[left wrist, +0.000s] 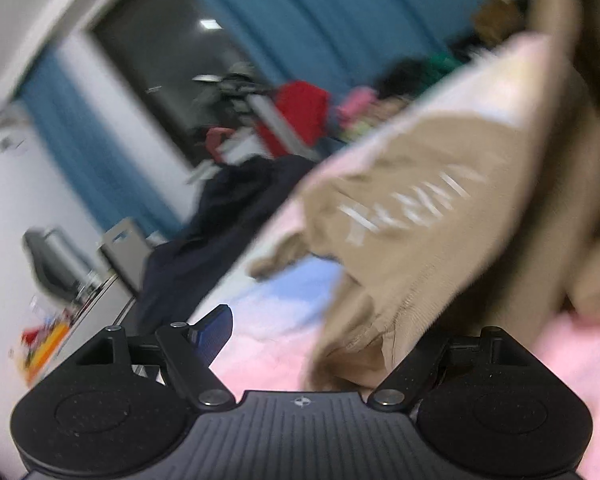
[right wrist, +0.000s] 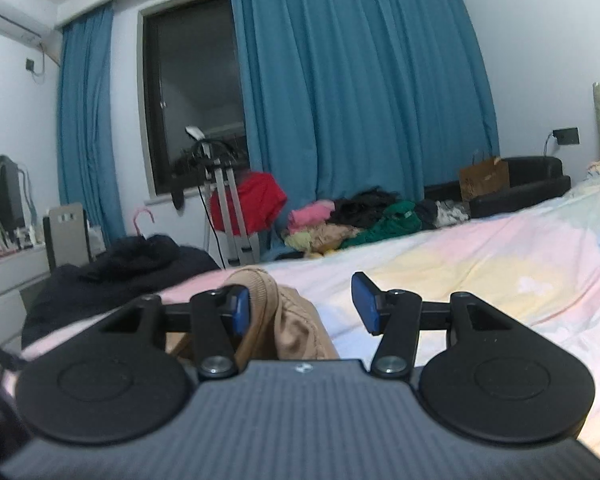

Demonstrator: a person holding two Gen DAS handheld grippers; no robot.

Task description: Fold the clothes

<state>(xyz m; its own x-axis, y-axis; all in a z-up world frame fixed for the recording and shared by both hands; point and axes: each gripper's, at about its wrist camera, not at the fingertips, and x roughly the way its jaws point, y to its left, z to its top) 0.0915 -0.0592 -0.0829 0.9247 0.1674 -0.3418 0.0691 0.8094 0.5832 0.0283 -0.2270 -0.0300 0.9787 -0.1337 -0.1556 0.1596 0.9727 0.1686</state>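
Note:
A tan garment (left wrist: 420, 208) with white lettering hangs crumpled over the pastel bed sheet (left wrist: 268, 320) and rises out of frame at the upper right of the blurred left wrist view. My left gripper (left wrist: 340, 328) stands wide open. Its left pad (left wrist: 216, 332) is bare, and its right finger is hidden behind the tan cloth. In the right wrist view a ribbed edge of the tan garment (right wrist: 292, 320) lies between the jaws against the left pad (right wrist: 242, 308). The right pad (right wrist: 364, 304) stands clear of the cloth, so my right gripper (right wrist: 302, 306) is open.
A dark navy garment (right wrist: 120, 272) is heaped at the bed's left edge. Several clothes (right wrist: 340, 224) are piled by the blue curtain, next to a red bundle (right wrist: 260, 200) and a metal stand (right wrist: 228, 208). A black seat (right wrist: 532, 184) with a paper bag (right wrist: 484, 178) is at the far right.

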